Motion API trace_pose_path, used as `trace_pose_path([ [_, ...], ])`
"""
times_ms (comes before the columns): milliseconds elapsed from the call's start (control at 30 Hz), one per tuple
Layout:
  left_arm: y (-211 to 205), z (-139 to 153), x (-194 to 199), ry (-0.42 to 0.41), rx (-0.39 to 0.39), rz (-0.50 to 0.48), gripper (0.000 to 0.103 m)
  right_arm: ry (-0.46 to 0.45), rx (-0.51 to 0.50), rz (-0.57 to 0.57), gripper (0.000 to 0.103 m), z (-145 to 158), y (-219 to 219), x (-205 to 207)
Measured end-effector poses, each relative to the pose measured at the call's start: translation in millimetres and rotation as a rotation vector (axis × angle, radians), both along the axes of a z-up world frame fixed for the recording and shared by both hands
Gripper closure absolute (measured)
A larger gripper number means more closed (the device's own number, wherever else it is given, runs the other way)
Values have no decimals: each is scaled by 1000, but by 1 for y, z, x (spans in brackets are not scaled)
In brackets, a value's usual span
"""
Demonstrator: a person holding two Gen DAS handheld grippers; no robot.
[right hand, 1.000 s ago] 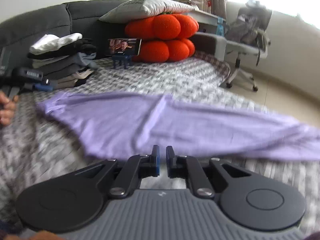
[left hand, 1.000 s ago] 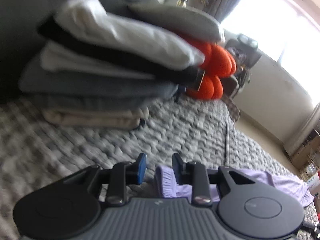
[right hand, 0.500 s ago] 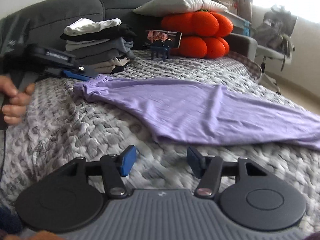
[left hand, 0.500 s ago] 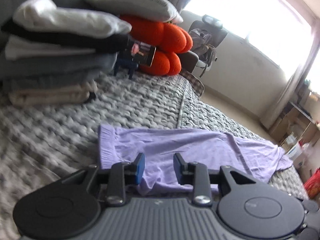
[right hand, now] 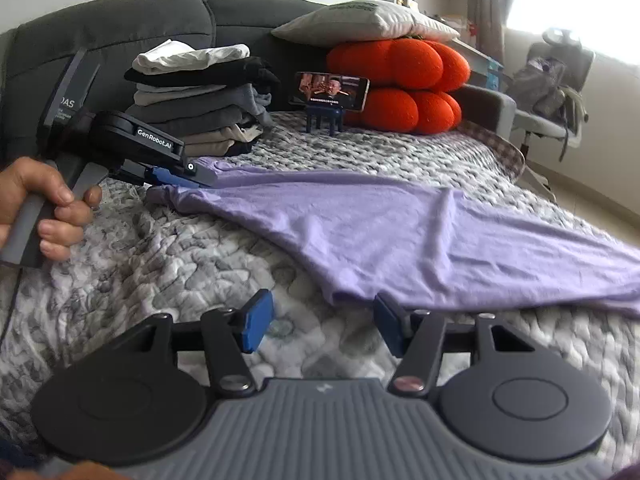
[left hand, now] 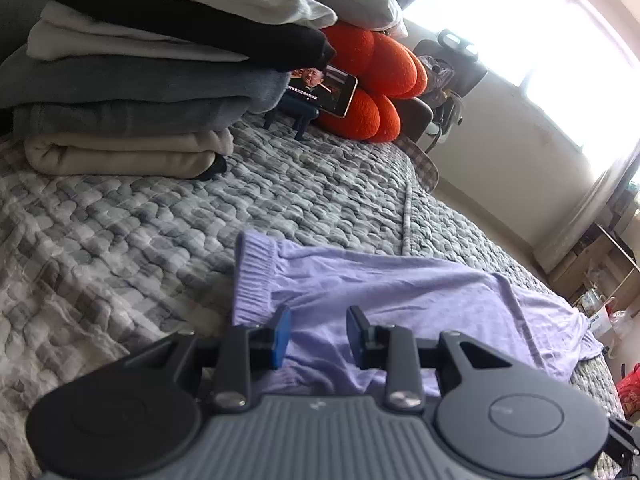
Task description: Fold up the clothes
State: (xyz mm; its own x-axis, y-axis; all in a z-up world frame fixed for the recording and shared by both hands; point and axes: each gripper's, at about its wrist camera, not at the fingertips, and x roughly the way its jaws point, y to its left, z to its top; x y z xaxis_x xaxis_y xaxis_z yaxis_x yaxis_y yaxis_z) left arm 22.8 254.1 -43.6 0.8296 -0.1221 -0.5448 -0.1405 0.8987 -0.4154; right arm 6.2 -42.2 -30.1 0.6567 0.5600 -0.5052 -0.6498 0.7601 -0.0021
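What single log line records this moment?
purple garment: flat on bed | left tongs: at waistband, grip unclear | right tongs: just opened, empty

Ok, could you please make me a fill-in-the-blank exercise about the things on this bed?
1. The top piece of the folded stack is ___.
2. The phone sits on a ___ stand.
3. The pillow lies on the ___ cushions.
Missing words: white; blue; orange.
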Motion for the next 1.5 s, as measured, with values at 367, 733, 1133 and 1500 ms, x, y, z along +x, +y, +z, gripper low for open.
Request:
trace_pose_path([
  [367, 3, -3, 1, 2, -10, -4, 73, -50, -10, -17, 84, 6, 21, 11],
  [733, 12, -8, 3, 10, -43, -1, 89, -19, 187, 7, 98, 23, -14, 6],
  [1133, 14, -9, 3, 24, -23, 2, 99, 135, 321, 75, 98, 18, -43, 8],
  [1500, 11, -6, 1, 15, -27, -29, 92, 108, 232, 65, 94, 10, -39, 5],
])
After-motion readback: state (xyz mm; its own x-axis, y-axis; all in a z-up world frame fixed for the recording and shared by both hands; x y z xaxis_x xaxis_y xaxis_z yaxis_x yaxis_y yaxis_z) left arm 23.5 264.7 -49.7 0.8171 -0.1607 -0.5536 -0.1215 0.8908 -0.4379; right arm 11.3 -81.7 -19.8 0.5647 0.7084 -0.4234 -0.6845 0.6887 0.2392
